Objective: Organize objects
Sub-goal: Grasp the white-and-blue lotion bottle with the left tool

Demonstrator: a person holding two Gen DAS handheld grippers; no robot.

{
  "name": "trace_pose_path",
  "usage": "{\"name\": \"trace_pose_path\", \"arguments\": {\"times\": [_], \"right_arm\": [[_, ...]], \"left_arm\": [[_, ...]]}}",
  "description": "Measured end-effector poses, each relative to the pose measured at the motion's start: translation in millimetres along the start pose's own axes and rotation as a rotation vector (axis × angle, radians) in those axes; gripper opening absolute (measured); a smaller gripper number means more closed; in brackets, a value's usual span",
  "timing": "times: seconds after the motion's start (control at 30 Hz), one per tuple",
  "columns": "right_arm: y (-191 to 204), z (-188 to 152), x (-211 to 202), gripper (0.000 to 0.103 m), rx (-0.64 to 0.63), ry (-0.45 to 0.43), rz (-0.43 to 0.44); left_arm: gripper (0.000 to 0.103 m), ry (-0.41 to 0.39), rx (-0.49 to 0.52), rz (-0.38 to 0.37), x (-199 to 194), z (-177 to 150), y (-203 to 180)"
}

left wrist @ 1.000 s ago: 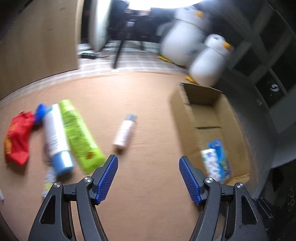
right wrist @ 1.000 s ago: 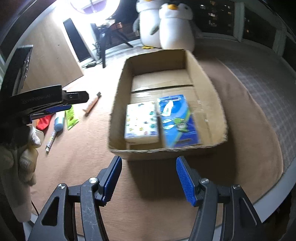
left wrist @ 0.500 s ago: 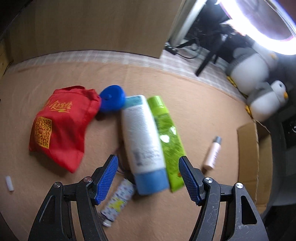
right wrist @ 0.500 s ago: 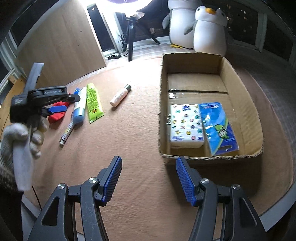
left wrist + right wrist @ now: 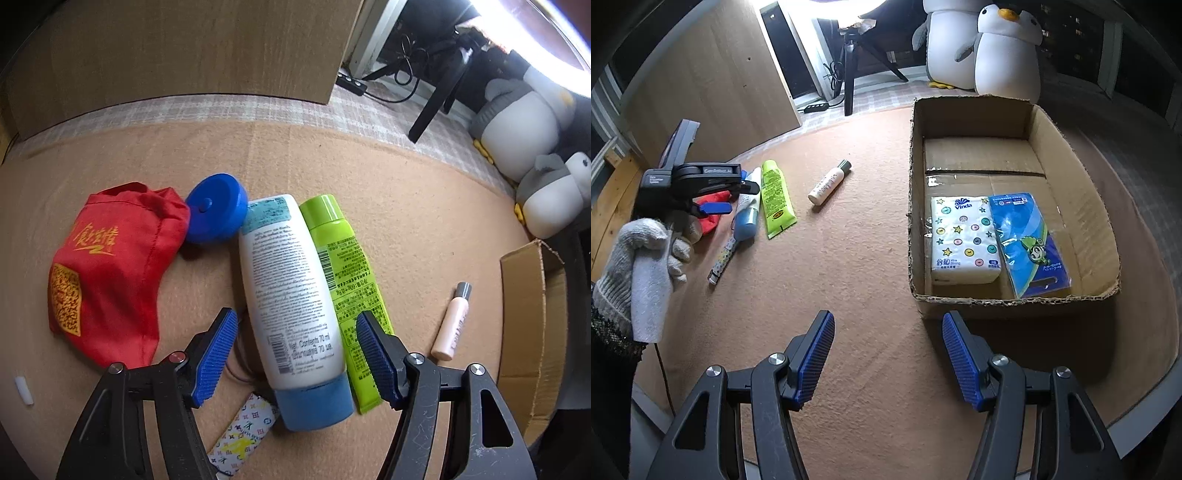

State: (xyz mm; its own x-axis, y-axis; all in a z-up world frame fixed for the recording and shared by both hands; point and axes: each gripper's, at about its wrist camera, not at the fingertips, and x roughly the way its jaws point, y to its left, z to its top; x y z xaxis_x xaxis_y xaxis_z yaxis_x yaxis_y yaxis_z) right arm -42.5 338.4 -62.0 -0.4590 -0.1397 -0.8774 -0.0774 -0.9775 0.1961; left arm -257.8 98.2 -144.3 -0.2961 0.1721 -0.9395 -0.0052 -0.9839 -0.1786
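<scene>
Two grippers are mine, one in each hand, both pointing steeply down at a tan carpeted floor point(image 5: 871, 258). My left gripper point(image 5: 295, 354) hangs over a cluster of loose items, its jaws spread either side of one white bottle with a blue cap point(image 5: 291, 302) without touching it. Just beside that bottle lies one green tube point(image 5: 343, 291), the two touching along their sides. Near them I count one red cloth pouch point(image 5: 107, 269), one blue round lid point(image 5: 216, 208), one small pale bottle with a grey cap point(image 5: 452, 325) lying apart, and one patterned slim tube point(image 5: 240, 435) partly under the white bottle's cap. Only this view shows the lid, and one tiny white piece point(image 5: 24, 391) at the far left. My right gripper point(image 5: 886, 358) hovers above bare floor, jaws spread and holding nothing. Only its view shows the inside of the one cardboard box point(image 5: 1071, 155): one white tissue pack point(image 5: 964, 240) and one blue packet point(image 5: 1030, 243), side by side. It also shows my gloved left hand point(image 5: 639, 266) on its gripper, and two penguin plush toys point(image 5: 1008, 55) behind the box.
</scene>
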Motion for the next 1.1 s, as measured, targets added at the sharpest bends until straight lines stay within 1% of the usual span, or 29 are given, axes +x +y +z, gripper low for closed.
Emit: {"name": "trace_pose_path", "arguments": {"times": [0.07,0.1,0.13,0.37,0.57,0.7,0.8,1.0,1.07,1.1], "right_arm": [[0,0,0,0.057,0.000,0.000,0.000],[-1,0,0,0.057,0.000,0.000,0.000],[-2,0,0,0.057,0.002,0.000,-0.001],[-7,0,1,0.057,0.012,0.001,0.000],[-2,2,4,0.057,0.001,0.002,0.013],[2,4,7,0.057,-0.006,0.003,0.023],[6,5,10,0.057,-0.011,0.005,0.030],[15,3,18,0.057,-0.027,0.024,0.050],[18,3,20,0.057,-0.037,0.028,0.054],[19,3,21,0.057,-0.040,0.030,0.056]], "left_arm": [[0.065,0.011,0.003,-0.001,5,0,-3],[0.060,0.011,0.000,0.009,7,-1,-3],[0.056,0.009,-0.002,0.016,8,-1,-3],[0.055,0.002,0.008,0.002,7,-11,-7],[0.055,0.005,0.028,-0.037,-2,-45,-15],[0.055,0.021,0.024,-0.091,-9,-77,-18],[0.052,0.022,0.051,-0.100,-15,-101,-25],[0.052,0.028,0.061,-0.134,-25,-140,-35],[0.054,0.033,0.064,-0.179,-28,-148,-36],[0.059,0.052,0.065,-0.212,-30,-153,-36]]}}
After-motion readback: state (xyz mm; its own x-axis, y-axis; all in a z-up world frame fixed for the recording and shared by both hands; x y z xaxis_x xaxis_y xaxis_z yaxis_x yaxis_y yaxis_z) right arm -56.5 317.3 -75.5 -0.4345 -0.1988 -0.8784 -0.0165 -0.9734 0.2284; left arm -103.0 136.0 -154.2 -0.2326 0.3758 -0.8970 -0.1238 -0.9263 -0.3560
